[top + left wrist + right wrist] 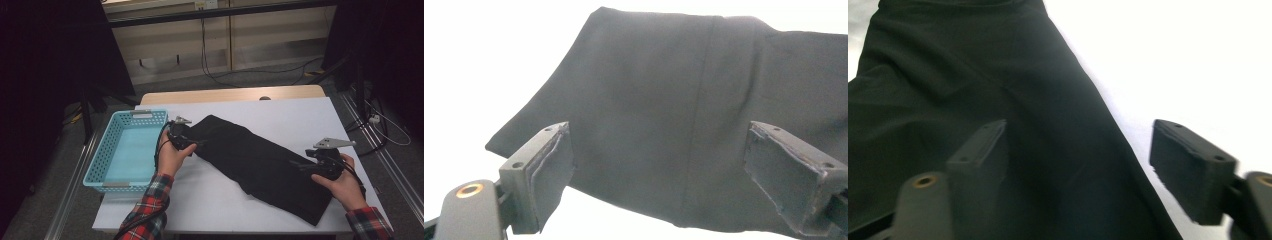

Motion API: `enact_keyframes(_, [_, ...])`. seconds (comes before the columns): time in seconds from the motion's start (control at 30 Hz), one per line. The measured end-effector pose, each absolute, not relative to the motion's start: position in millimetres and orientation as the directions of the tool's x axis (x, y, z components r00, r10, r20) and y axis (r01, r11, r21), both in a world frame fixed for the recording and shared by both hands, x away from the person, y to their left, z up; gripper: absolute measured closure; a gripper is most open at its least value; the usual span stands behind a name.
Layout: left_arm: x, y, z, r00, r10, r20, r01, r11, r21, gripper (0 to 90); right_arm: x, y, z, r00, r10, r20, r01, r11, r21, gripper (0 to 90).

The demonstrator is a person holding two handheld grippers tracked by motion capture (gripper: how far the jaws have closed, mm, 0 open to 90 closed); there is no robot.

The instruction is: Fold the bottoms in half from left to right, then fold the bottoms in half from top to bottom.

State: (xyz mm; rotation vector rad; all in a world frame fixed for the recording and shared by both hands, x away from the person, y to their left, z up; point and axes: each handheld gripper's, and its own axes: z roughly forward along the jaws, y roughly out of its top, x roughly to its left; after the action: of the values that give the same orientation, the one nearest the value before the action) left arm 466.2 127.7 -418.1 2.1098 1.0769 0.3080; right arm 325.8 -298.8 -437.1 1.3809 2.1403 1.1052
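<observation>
We've got our right gripper (306, 165) spread wide over the near right end of the long folded black cloth (260, 162) and our left gripper (192, 142) just as wide at its far left end beside the light blue plastic basket (111, 150), probably lining up to fold it.

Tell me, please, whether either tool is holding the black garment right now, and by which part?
Nothing is held. The left tool and right tool both stand open over the black garment, which lies flat on the table.
</observation>
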Motion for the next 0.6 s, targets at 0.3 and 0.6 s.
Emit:
enact_keyframes(0.3, [474, 128, -416, 0.608, 0.786, -0.115, 0.613, -0.373, 0.697, 10.8, 320, -301, -434, -0.460, 0.882, 0.105, 0.586, 0.212, 0.782, 17.3])
enact_keyframes(0.6, [481, 132, -423, 0.584, 0.802, -0.124, 0.634, -0.355, 0.687, 10.4, 319, -301, -434, -0.463, 0.880, 0.104, 0.581, 0.213, 0.785, 17.0])
